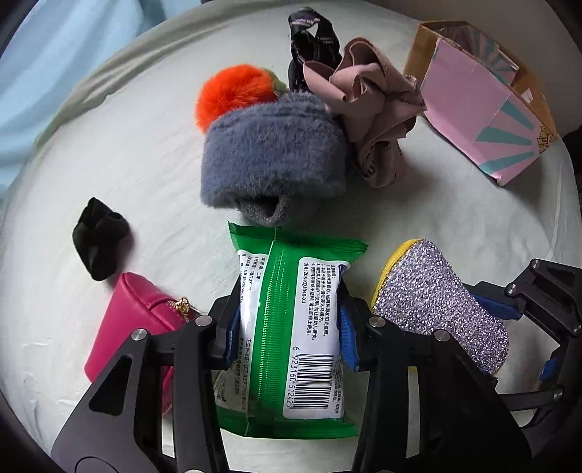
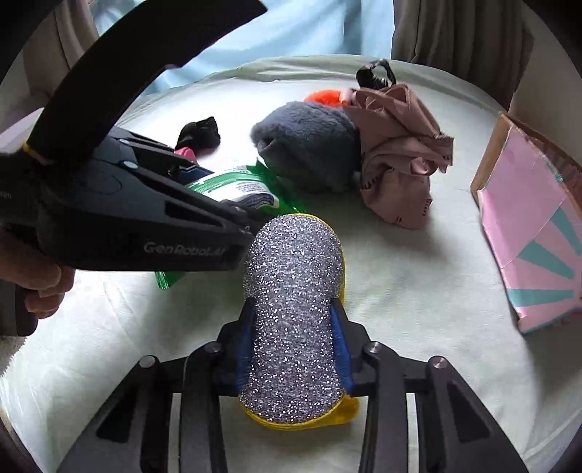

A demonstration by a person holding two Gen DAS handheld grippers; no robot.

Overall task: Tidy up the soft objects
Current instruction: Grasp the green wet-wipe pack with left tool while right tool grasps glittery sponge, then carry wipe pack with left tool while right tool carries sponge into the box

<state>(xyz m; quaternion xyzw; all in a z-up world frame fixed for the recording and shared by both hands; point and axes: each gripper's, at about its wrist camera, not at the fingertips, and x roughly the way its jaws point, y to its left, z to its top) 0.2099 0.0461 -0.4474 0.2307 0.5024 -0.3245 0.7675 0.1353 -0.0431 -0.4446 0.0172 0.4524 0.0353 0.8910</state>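
Observation:
My left gripper [image 1: 287, 324] is shut on a green wet-wipes pack [image 1: 287, 327], its blue pads pinching both sides; the pack rests on the pale bedsheet [image 1: 127, 174]. My right gripper [image 2: 293, 340] is shut on a silver glitter sponge with a yellow backing [image 2: 294, 291], squeezed at its waist. The sponge [image 1: 436, 302] lies just right of the pack. Beyond them sit a grey fuzzy hat [image 1: 272, 156] with an orange pompom [image 1: 232, 98], a crumpled pink cloth [image 1: 371, 109] and a dark ribbon [image 1: 309, 40].
An open cardboard box with pink and teal sides [image 1: 483, 105] stands at the far right. A black sock [image 1: 100, 238] and a magenta pouch [image 1: 134, 320] lie on the left. A person's hand [image 2: 32, 280] holds the left gripper's handle. A light blue curtain [image 2: 291, 32] hangs behind.

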